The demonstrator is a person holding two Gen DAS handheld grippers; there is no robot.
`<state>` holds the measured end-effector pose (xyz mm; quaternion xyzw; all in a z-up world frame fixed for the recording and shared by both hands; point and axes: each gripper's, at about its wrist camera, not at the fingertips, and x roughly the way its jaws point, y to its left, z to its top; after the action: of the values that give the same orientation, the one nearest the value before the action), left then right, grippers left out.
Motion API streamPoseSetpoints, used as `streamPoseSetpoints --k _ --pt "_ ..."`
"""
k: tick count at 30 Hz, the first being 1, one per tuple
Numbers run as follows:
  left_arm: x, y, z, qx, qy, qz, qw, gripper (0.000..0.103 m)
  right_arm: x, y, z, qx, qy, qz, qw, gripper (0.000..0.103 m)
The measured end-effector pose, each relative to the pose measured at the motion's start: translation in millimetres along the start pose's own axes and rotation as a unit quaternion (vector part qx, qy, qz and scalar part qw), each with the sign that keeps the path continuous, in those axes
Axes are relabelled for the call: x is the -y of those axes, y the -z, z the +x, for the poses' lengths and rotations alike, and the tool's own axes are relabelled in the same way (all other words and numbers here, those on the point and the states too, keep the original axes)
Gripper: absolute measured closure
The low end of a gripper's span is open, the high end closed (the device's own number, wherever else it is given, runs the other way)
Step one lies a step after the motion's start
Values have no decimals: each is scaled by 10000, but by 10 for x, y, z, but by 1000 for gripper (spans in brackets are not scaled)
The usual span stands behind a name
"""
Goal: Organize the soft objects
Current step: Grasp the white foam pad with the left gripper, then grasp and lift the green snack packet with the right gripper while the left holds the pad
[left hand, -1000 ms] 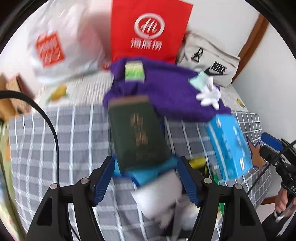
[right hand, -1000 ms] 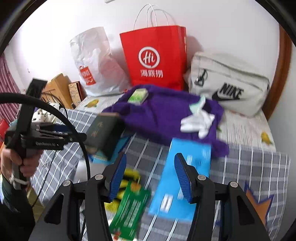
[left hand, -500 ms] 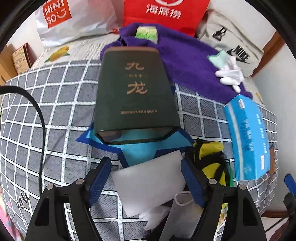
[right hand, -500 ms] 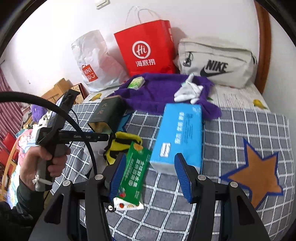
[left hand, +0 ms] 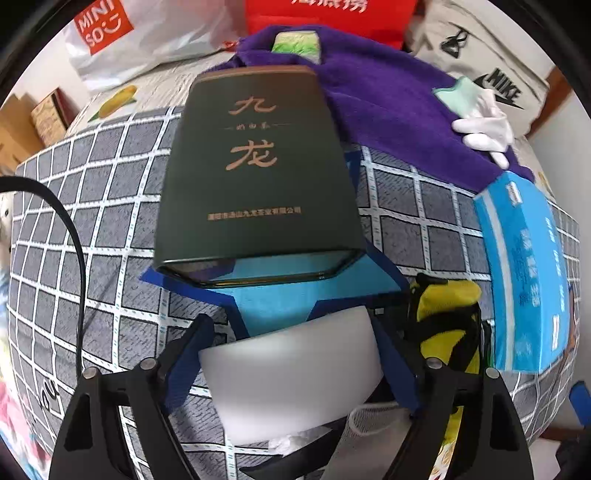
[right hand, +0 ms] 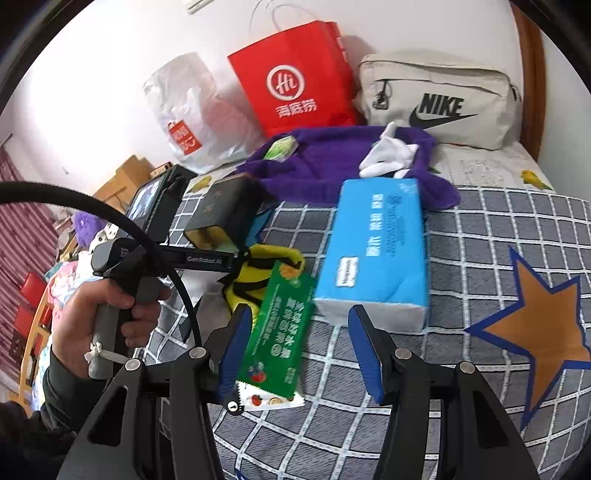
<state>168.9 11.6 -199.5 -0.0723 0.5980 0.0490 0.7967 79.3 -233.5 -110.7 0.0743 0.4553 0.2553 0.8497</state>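
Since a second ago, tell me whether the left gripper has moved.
Yes. The left gripper has come down and closer: the dark green box looms larger, and the red bag has slid to the top edge.

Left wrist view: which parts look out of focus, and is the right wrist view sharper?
Left wrist view: the white foam-like block between the tongs is blurred, the dark green tin box slightly soft. Right wrist view: sharper, the blue tissue pack reads crisp; both bend at the edges.
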Motion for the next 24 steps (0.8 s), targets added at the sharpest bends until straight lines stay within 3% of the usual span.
streamPoseSetpoints --k 2,6,11,15,18,24 --pt "-49 36 -81 142 166 -10 9998 22 -36 29 19 -43 27 -60 10000 49" --pt "-205 101 -252 417 106 38 9991 22 -83 74 73 -140 76 -119 9998 49" --pt "-510 98 -422 681 139 -279 9972 22 -153 127 237 -369 272 -276 9986 49" --pt "-675 82 -421 582 909 -568 9925 22 -198 184 410 -625 224 -314 9973 49" --pt "-641 30 -420 682 781 -597 9928 21 -220 222 526 -830 165 -302 9960 49" --pt "-738 60 -510 822 1156 -746 9871 22 -249 307 749 -1079 149 -337 9935 49"
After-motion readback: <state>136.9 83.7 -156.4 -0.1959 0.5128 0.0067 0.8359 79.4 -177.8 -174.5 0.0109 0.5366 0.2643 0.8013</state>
